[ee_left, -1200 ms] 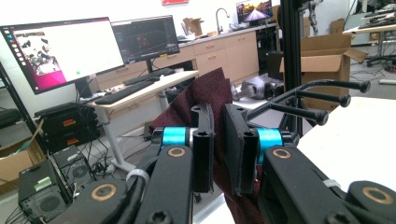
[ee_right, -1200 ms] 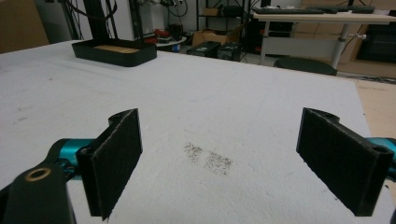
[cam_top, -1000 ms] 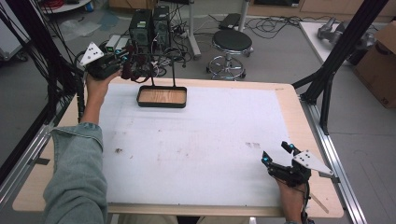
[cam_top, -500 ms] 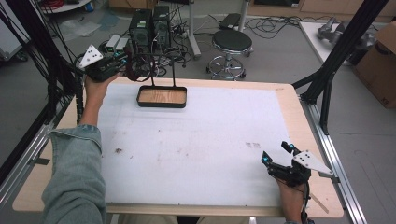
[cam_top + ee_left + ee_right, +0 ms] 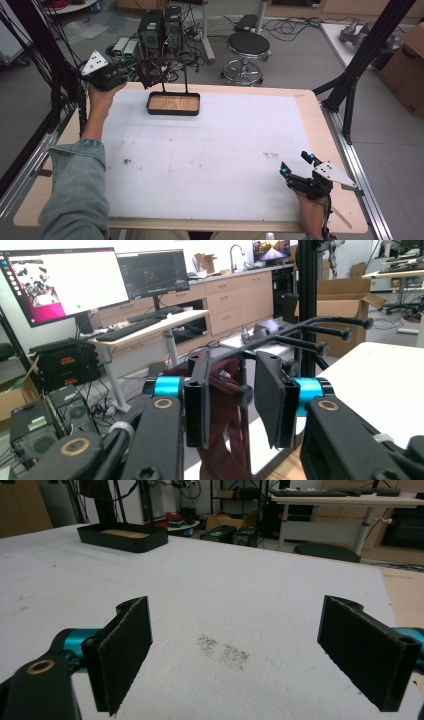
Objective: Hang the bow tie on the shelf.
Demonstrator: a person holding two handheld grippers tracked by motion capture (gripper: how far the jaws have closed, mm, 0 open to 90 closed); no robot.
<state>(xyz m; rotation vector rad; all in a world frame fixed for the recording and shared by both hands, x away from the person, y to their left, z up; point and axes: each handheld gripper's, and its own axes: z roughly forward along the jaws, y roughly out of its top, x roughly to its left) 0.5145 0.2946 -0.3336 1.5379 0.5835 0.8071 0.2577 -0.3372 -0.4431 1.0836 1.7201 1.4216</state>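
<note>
Hangs at the far left corner of the table, draped over a peg end of the black rack (image 5: 320, 332): a dark red cloth (image 5: 220, 440), lifted clear of the white mat (image 5: 210, 160) and just left of the rack's wood-floored tray (image 5: 173, 104). Sits between the jaws of the left gripper (image 5: 235, 365), which stand parted, with a gap between the fabric and the right-hand pad, so released rather than clenched. Rests near the front right edge, well apart from all this, the right gripper (image 5: 296, 164), jaws spread wide over bare mat and grasping nothing. Risks from here, as a judgement: dragging the cloth off the peg if a pad snags a fold when backing out; sliding off unaided if too little fabric lies over the peg; tipping the light rack by knocking a peg with the jaws.
</note>
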